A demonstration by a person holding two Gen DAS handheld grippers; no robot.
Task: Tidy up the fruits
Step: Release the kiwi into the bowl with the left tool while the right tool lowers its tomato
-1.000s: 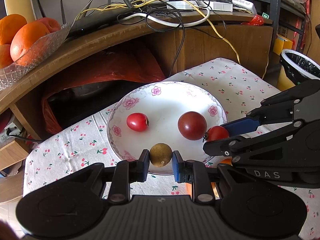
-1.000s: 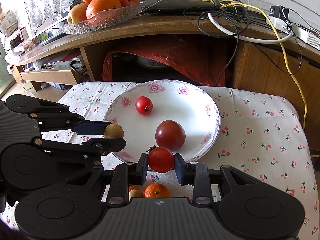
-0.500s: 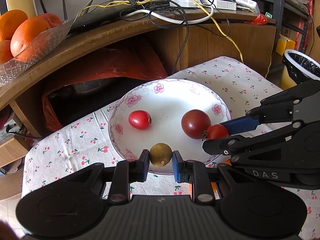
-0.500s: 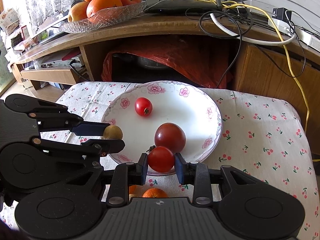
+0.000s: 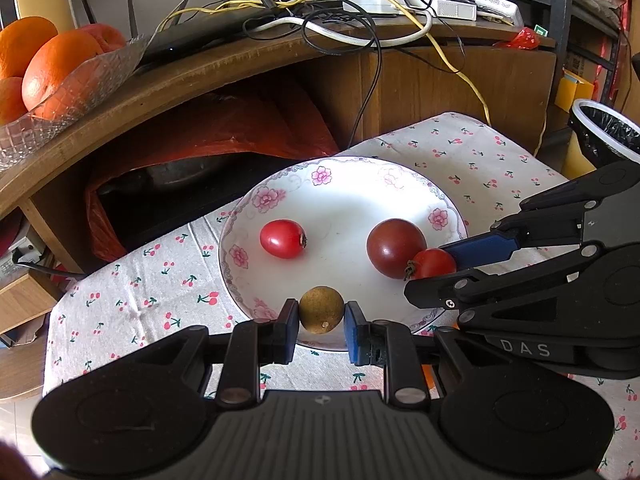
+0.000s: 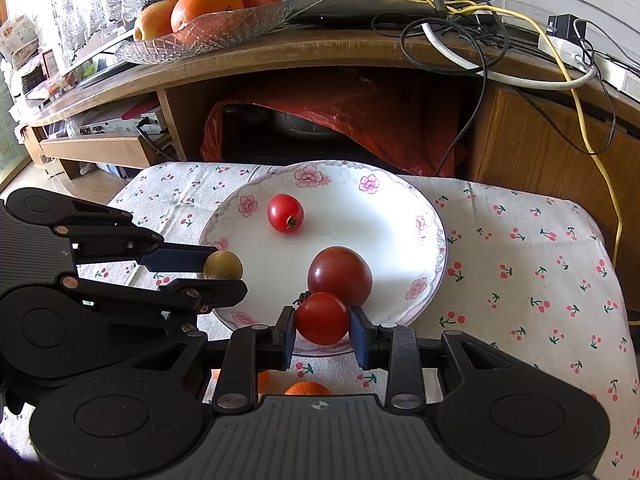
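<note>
Tangled cables on desk; bin nearby.

Each of your wrist cameras looks forward and down along its fingers, close over the plate, which both views share.

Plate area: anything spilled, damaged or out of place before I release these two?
Nothing spilled or damaged. The plate sits flat with a red tomato and a dark tomato on it. One oddity: small orange fruits lie on the tablecloth under the right gripper, off the plate.
</note>
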